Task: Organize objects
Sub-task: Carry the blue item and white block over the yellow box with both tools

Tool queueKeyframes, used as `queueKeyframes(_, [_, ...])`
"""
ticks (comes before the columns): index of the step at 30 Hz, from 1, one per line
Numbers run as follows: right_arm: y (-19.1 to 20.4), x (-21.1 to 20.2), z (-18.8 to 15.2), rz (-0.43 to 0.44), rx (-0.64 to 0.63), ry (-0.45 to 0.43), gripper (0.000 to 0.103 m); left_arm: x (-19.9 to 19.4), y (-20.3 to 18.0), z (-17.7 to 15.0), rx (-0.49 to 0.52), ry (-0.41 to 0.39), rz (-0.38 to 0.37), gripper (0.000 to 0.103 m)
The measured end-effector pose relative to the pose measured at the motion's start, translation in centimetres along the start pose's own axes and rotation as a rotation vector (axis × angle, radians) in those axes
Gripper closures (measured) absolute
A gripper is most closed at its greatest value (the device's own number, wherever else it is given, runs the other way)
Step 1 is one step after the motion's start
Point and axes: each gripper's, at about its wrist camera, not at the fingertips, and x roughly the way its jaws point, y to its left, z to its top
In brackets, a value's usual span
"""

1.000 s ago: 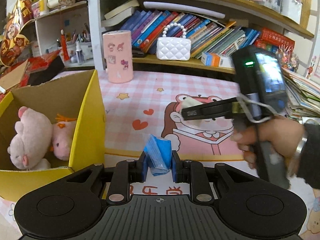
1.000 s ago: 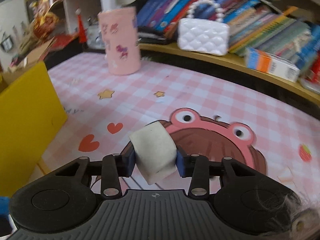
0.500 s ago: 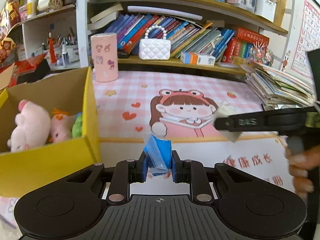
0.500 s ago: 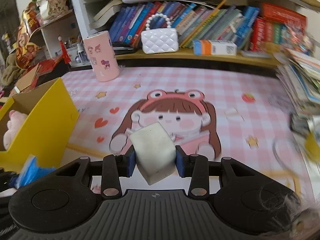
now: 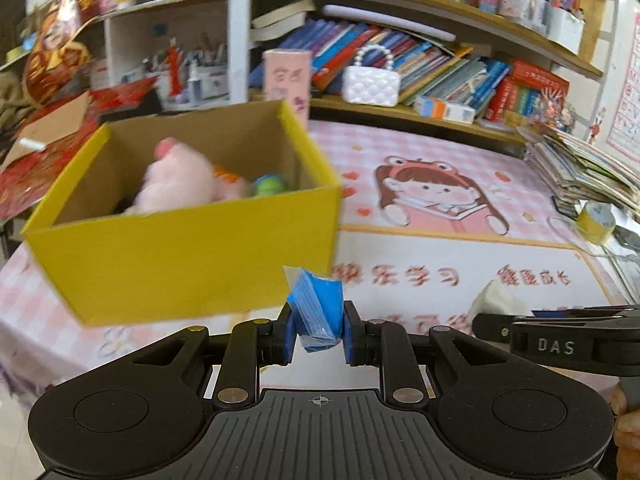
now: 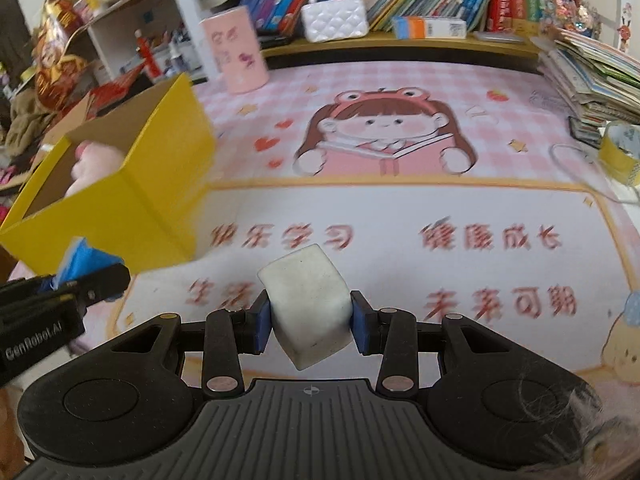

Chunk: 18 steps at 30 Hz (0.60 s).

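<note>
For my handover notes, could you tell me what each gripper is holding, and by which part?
The left gripper pinches a blue packet by its lower half; the right gripper clamps a white block across its sides.

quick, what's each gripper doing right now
Left gripper: shut on the blue packet.
Right gripper: shut on the white block.

Crowded wooden bookshelf point(image 5: 420, 28) behind table; white shelving unit point(image 5: 168, 40) left, contents blurred, probably stationery.

Pink checked cartoon table mat point(image 6: 400, 208), yellow cardboard box point(image 5: 192, 256), pink cylinder point(image 6: 236, 54), tape roll point(image 6: 620, 152), stacked books point(image 6: 592, 80)
</note>
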Motion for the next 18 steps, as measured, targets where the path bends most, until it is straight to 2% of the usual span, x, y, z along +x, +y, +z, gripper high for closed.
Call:
queueKeyframes(9, [5.7,-0.9,-3.3,0.056,-0.046,0.003,0.067,-3.5,4.2,-2.9,0.009,0.004,0.039,0.082])
queueKeyframes(18, [10.6,-1.5,-4.9,0.1,-0.089,-0.026,0.067,-6.4,8.1,-4.5,0.001,-0.021,0.087,0.082])
